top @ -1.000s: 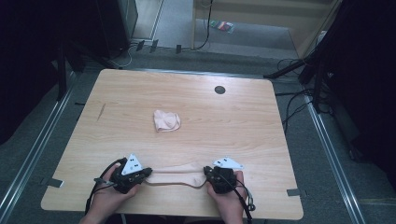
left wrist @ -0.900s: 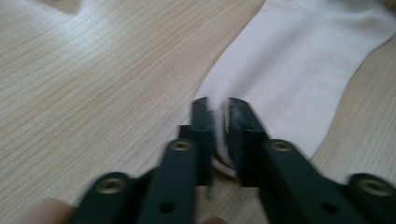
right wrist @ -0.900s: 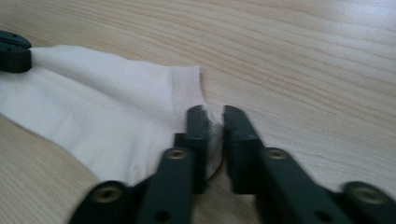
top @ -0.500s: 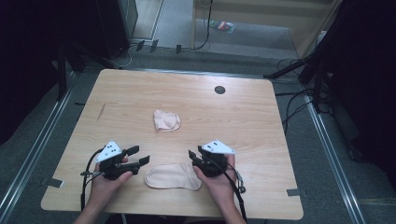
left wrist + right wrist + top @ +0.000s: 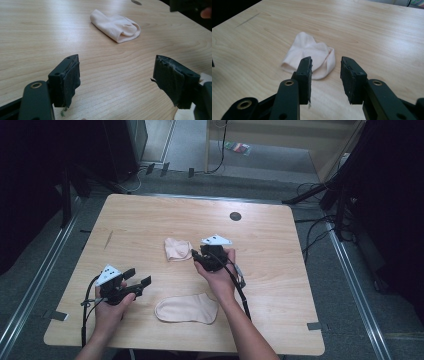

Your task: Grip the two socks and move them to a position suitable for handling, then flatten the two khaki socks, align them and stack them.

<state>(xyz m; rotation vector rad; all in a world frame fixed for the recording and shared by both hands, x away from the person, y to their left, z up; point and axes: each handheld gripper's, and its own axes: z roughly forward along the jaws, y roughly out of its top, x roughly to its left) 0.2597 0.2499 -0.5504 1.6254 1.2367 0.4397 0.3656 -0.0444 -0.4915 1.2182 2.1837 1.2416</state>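
Note:
A crumpled pale pink sock (image 5: 177,249) (image 5: 117,25) (image 5: 310,55) lies near the middle of the wooden table (image 5: 140,220). A second pale sock (image 5: 186,309) lies flat near the front edge. My right gripper (image 5: 195,255) (image 5: 325,72) stands open just right of the crumpled sock, its jaws pointing at the sock's near edge with nothing between them. My left gripper (image 5: 138,278) (image 5: 116,80) is wide open at the front left, a little left of the flat sock, empty, facing the crumpled sock from farther off.
A small dark round hole (image 5: 235,216) sits in the table near its far edge. A faint scratch (image 5: 108,239) marks the left part. Metal rails (image 5: 40,280) and cables (image 5: 310,225) run on the floor beside the table.
Both grippers let go of the flat sock, which now lies at the front edge. The right gripper moved forward to the crumpled sock. The left gripper drew slightly left.

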